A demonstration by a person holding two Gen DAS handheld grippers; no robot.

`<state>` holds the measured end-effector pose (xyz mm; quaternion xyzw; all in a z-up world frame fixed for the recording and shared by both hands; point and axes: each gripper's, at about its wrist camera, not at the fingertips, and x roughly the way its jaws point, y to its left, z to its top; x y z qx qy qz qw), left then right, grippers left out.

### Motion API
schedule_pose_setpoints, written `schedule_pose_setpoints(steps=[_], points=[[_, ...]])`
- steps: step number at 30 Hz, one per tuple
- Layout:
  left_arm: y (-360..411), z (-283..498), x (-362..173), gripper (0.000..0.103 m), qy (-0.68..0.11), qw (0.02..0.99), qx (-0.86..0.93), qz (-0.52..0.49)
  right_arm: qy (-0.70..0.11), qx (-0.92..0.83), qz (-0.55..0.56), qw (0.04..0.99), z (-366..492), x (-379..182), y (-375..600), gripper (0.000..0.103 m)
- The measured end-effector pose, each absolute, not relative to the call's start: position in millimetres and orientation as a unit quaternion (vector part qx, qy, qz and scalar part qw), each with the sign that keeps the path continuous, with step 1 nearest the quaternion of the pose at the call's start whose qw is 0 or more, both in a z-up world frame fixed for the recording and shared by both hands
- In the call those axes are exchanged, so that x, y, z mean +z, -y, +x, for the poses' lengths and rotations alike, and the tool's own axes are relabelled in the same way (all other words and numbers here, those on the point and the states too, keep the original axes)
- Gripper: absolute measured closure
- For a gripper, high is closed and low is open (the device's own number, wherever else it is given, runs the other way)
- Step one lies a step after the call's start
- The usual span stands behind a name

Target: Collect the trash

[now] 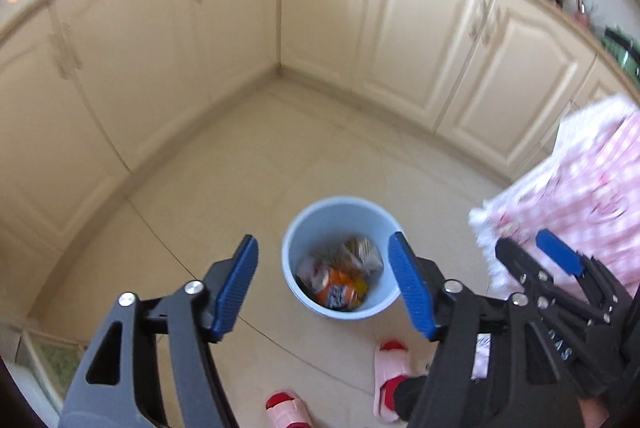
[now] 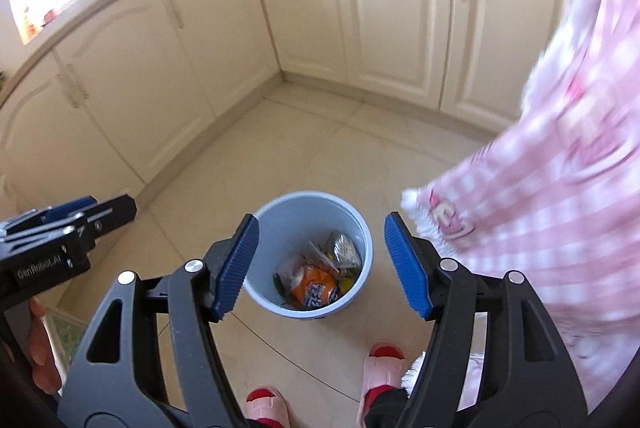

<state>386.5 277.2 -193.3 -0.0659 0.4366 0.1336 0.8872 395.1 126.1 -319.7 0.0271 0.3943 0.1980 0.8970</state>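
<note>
My left fingers [image 1: 322, 288] stand apart with nothing between them, and so do my right fingers [image 2: 320, 264]. The blue bin [image 1: 294, 228] sits on the floor [image 1: 248, 163] below and just beyond both, upright, mouth facing up. The orange wrapper [image 1: 338, 292] and other trash already lie inside it. Neither hand is clearly nearer.

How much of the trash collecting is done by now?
Done: wrappers and an orange packet lie in the blue bin. In hand: nothing; the left gripper and right gripper are both open and empty above it. Left: no more trash shows on the floor in view.
</note>
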Motion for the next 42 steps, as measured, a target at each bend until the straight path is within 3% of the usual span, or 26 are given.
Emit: schedule_pose_setpoints(steps=[11,20,30,42], points=[[-203,273,-11,0.020,-0.291,0.941,0.171,-0.028,-0.260,0.230,0.022,0.938,291,-153,-62,0.032],[-125,194,78,0.012,-0.224,0.961,0.162,0.013,-0.168,0.204,0.008,0.964,185,-60,21,0.023],[-39,114,133,0.009,-0.149,0.983,0.109,0.025,-0.113,0.154,0.006,0.982,93,-7,98,0.012],[18,75,147,0.009,-0.118,0.989,0.077,0.035,-0.080,0.103,0.018,0.991,43,14,161,0.010]])
